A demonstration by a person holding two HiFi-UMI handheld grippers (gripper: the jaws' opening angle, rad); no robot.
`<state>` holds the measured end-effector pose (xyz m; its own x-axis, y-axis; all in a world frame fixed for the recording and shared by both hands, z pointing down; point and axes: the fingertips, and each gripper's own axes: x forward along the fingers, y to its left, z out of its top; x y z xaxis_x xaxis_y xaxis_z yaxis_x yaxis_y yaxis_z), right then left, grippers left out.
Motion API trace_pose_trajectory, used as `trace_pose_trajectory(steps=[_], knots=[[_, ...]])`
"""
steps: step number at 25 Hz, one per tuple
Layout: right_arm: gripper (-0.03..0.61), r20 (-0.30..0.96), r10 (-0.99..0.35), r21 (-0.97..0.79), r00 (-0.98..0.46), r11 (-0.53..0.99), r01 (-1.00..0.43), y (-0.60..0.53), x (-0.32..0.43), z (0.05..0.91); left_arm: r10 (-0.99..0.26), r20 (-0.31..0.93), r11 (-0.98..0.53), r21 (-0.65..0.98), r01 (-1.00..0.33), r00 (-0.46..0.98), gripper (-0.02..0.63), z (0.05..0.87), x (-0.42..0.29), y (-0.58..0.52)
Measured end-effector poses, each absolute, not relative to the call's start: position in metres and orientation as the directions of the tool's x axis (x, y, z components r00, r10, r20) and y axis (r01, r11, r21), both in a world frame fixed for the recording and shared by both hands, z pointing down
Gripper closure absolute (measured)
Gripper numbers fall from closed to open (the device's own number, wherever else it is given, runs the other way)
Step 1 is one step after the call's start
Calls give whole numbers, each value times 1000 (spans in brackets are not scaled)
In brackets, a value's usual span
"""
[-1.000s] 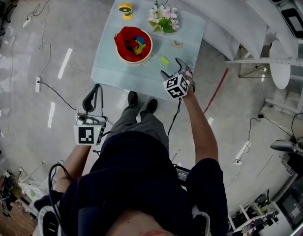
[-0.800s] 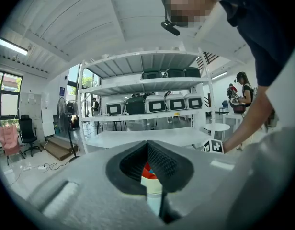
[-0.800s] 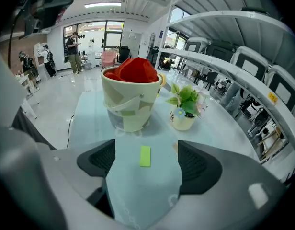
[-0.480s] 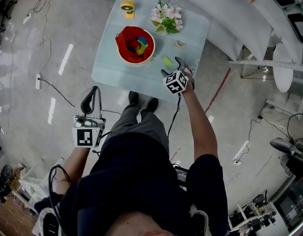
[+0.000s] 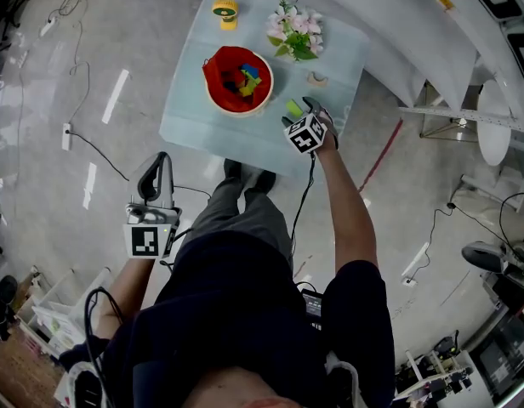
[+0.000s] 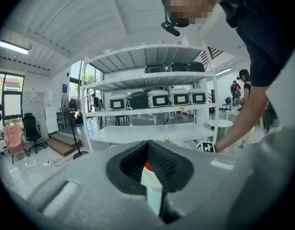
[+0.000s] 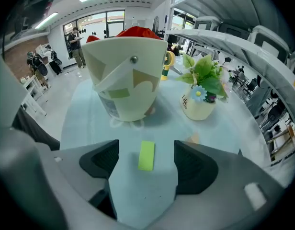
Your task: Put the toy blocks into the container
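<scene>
On the table [image 5: 194, 121], the bucket [image 5: 216, 75] stands near the middle with blocks [image 5: 245, 79] in it. A single flat block [image 5: 293, 107] lies to its right, nearer the person. The flower pot [image 5: 294, 34] stands behind that block, and a small toy [image 5: 225, 11] stands behind the bucket.

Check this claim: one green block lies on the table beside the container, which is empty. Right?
No: the head view shows the container holds several coloured blocks. One green block does lie on the table beside it.
</scene>
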<state>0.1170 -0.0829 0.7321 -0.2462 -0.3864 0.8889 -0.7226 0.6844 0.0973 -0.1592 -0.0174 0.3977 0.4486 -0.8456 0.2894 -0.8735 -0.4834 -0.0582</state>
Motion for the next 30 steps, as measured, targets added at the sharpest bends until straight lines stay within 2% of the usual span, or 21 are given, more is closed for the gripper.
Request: trace_pose_trajectory(steps=[10,26,30], knots=[[242,929,-296,59,-221,708,-704,-86,119,761,-856,292,-457,-46,-888,426,611,402,-167,-25],[331,947,-253,35,-197,692,-721,-90,125,782,-858,319,-439,-48,-897,403,611,413,-180,-28],[374,951,-240,26,-194,689,-724,-89,126,785,-858,321,-438,-45,-898,402,611,414,-179,-28]])
